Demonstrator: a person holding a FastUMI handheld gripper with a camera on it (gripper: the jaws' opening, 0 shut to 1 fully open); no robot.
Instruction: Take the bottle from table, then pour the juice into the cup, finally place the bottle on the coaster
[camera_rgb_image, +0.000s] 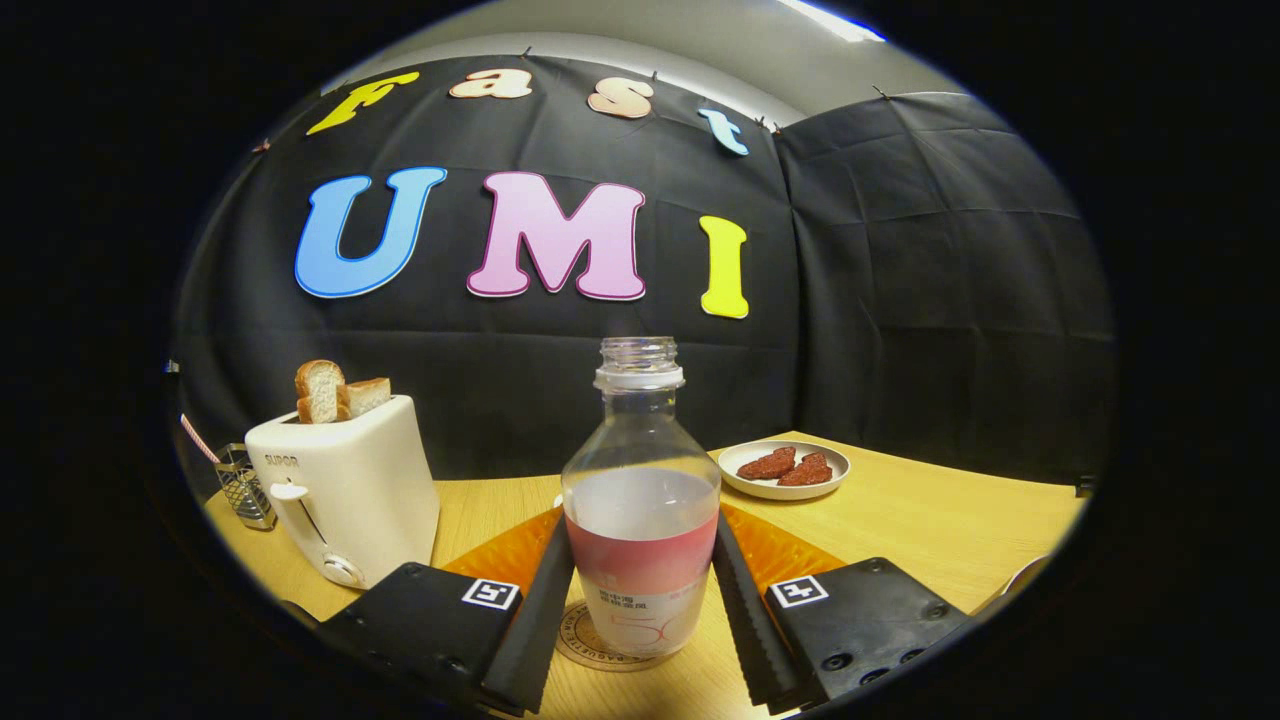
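Bottle (641, 520) upright between the jaws, cap off, clear liquid roughly to mid-body, base sitting on round coaster (610, 640) on the bench (930, 530). Gripper (640, 610) jaws flank the bottle on both sides, ribbed fingers (745, 610) right against the lower body; looks like contact on both, but firm squeeze or just released: cannot tell. Cup not identified.

Judged stage: end of task, bottle placed on coaster, release pending or under way.

Risks:
- Open neck, liquid inside: any knock on withdrawal tips bottle, spills juice over bench.
- Uneven opening of jaws: one finger drags label side, twists bottle off coaster.
- Pull-back before full opening: bottle hauled along, slides off coaster edge.
- Base seemingly off-centre on coaster toward the right: partial overhang possible, wobble.

Further out: orange mat (790, 550) behind bottle, white toaster (345, 490) with bread slices to the left, plate (785, 470) with two brown pieces beyond right, metal rack (245, 487) far left. All well apart from bottle, low collision risk.
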